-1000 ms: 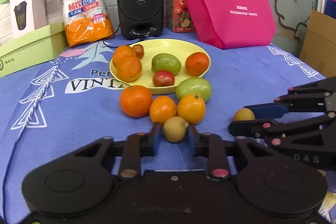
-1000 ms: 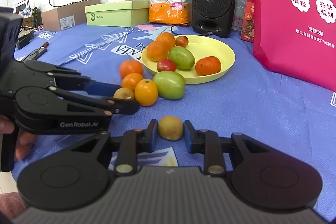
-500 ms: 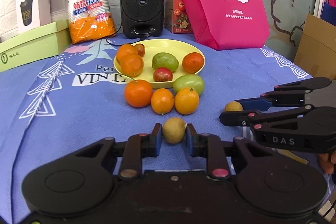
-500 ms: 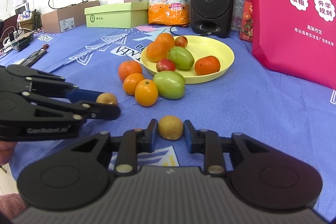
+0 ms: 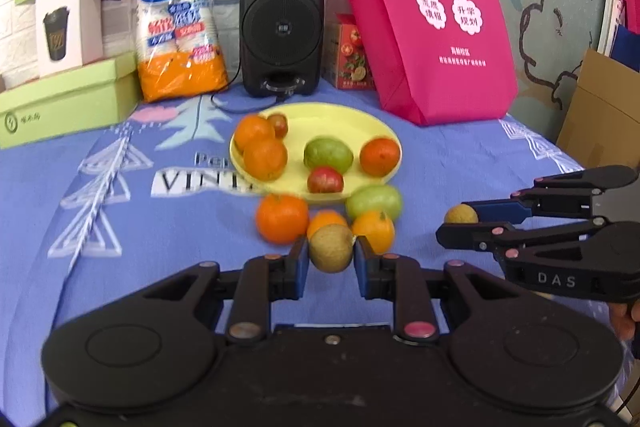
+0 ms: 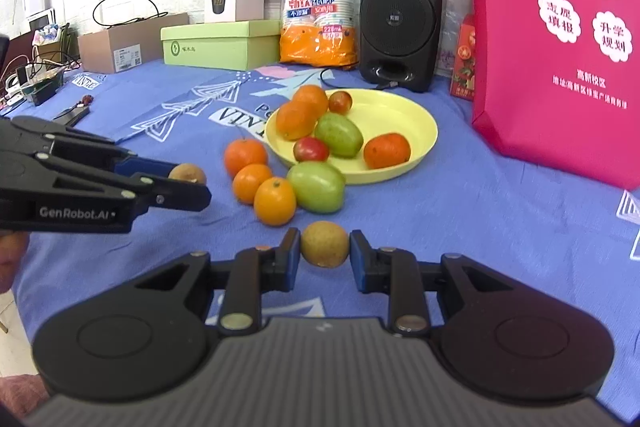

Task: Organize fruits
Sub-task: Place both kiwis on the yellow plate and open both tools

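Observation:
My left gripper (image 5: 331, 254) is shut on a small brown round fruit (image 5: 331, 248) and holds it above the blue cloth. It also shows in the right wrist view (image 6: 188, 183) with its fruit (image 6: 186, 173). My right gripper (image 6: 325, 250) is shut on a second brown fruit (image 6: 324, 244); it shows at the right of the left wrist view (image 5: 460, 223). A yellow plate (image 5: 344, 119) holds oranges, a green fruit (image 5: 328, 154) and small red fruits. Three oranges (image 5: 282, 218) and a green fruit (image 5: 374, 201) lie in front of the plate.
A black speaker (image 5: 281, 27), a pack of paper cups (image 5: 178, 27), a green box (image 5: 68, 99) and a pink bag (image 5: 432, 19) stand behind the plate. A cardboard box (image 5: 600, 115) stands at the right edge. Clutter and cables lie far left (image 6: 36, 75).
Both grippers have lifted and pulled back from the fruit pile, each still holding its brown fruit. The left gripper has moved away from the oranges.

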Available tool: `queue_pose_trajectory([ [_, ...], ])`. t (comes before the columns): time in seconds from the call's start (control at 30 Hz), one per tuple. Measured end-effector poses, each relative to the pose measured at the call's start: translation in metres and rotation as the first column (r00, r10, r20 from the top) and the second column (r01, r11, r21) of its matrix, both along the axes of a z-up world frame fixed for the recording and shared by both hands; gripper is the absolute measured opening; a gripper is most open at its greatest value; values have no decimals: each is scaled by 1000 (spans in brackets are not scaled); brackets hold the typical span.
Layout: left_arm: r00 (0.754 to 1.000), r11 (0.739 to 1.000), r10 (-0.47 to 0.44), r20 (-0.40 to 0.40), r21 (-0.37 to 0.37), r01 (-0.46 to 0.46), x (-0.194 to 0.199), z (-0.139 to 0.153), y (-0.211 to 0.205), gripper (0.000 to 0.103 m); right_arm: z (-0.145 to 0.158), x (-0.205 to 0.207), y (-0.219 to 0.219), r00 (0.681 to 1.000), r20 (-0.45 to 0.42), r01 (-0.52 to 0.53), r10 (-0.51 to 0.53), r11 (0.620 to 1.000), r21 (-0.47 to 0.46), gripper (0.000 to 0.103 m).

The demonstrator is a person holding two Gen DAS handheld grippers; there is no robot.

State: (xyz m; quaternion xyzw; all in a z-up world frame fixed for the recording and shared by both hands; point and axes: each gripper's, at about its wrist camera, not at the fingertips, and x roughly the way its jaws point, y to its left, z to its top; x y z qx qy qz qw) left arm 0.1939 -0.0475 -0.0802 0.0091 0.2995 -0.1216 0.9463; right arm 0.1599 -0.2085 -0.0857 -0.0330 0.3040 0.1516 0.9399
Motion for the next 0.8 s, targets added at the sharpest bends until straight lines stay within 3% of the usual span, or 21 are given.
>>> queue_pose_trajectory([
  [0.3,999,998,28,23,63,-30,81,18,-8,24,20,54,-8,999,52,19,-17,999,-32,26],
  [0.6,997,997,75,-26,-4,-75,164,17,-10,24,17,123,-18,996,50,78,-80,997,26,26],
  [0.8,995,996,79,-61,44,-76,195,3,-21,25,8,145,-13,996,27,79,-79,997,17,26],
])
